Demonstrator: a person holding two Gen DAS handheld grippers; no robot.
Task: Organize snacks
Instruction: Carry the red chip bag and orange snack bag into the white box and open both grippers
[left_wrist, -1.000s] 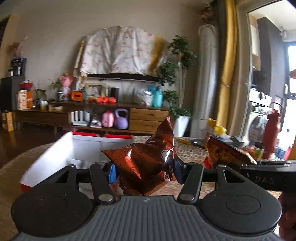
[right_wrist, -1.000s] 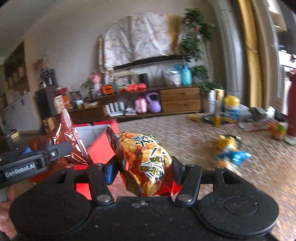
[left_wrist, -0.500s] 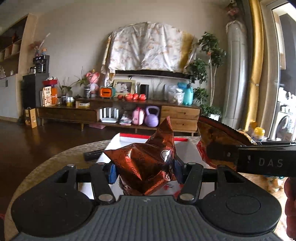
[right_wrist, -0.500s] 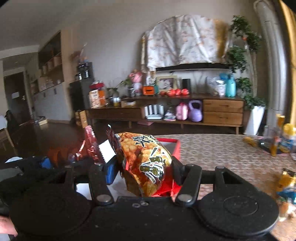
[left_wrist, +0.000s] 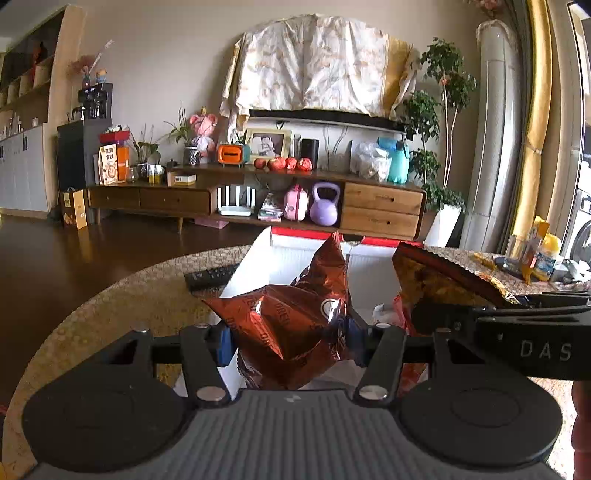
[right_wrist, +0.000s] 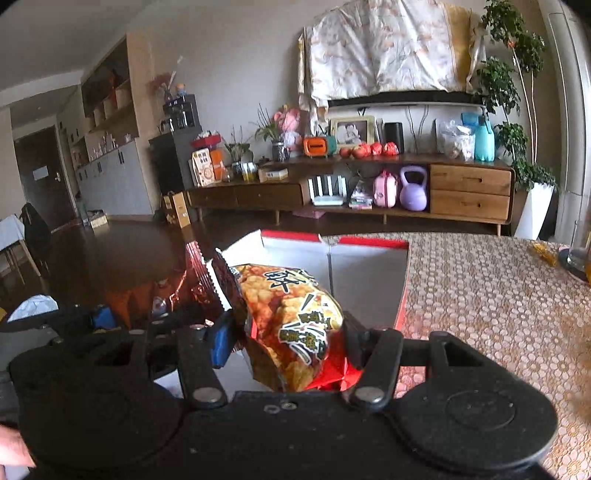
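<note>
Left gripper (left_wrist: 286, 338): jaws part-closed, pinching the brown foil packet (left_wrist: 291, 325) between them.
Right gripper (right_wrist: 288, 339): jaws part-closed, clamping the orange snack bag (right_wrist: 291, 321).
Box (right_wrist: 365, 273): white inside, red-rimmed, open on the table (right_wrist: 491, 295) just ahead of and below both sets of jaws.
Risk, slip: crinkly foil could slide out of the jaws before it is over the box.
Risk, collision: the grippers sit side by side; releasing together could knock one bag outside the box.

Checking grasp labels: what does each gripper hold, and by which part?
Left gripper: brown foil snack bag, pinched across its middle. Right gripper: orange-red snack bag, clamped across its lower body.
</note>
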